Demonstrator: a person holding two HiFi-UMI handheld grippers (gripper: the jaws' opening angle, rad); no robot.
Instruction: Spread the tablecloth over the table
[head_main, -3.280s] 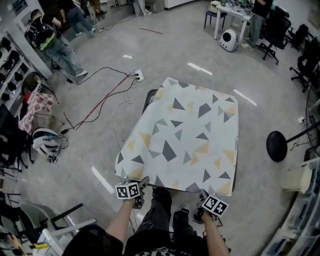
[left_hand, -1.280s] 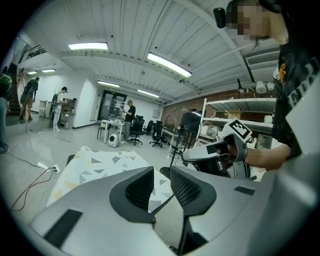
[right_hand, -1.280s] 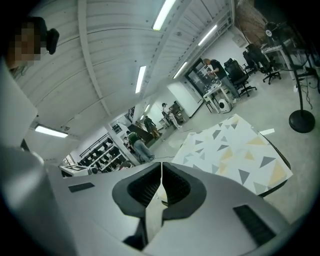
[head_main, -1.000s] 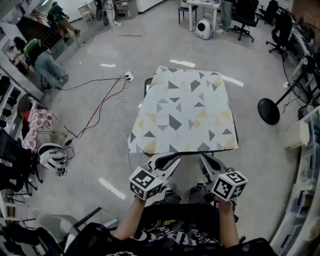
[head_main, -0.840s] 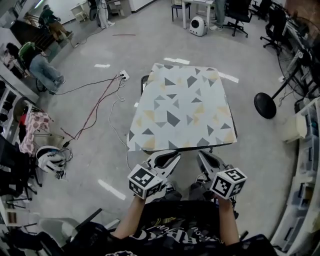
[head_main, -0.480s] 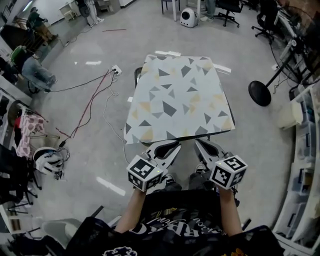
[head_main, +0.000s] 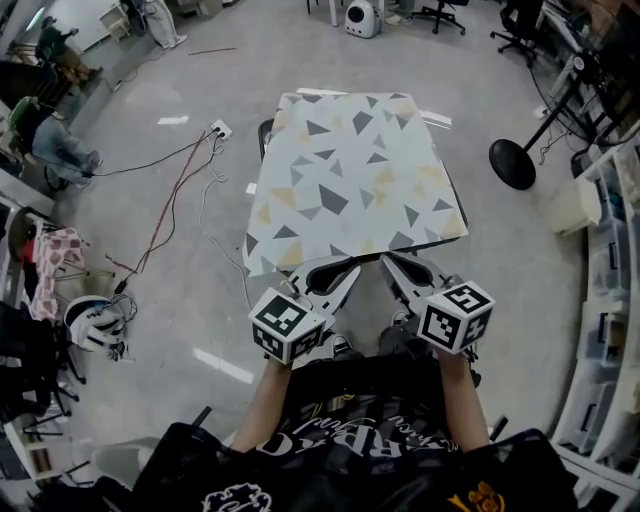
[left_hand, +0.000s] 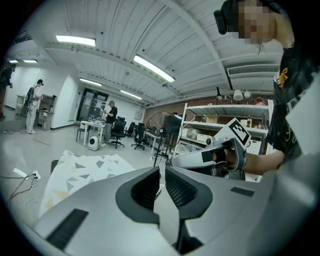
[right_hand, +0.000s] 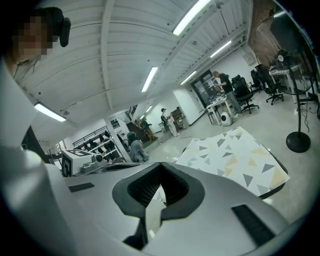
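Tablecloth (head_main: 350, 180) lay flat over the tabletop (right_hand: 276, 188). Both grippers had drawn back from its near edge. The left gripper (head_main: 352, 270) had just narrowed on nothing, and the right gripper (head_main: 385, 262) was closed and empty. Spreading looked finished.

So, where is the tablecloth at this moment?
In the head view the tablecloth lies spread out flat at upper centre, with the white power strip on the floor to its left and the black round stand base to its right.
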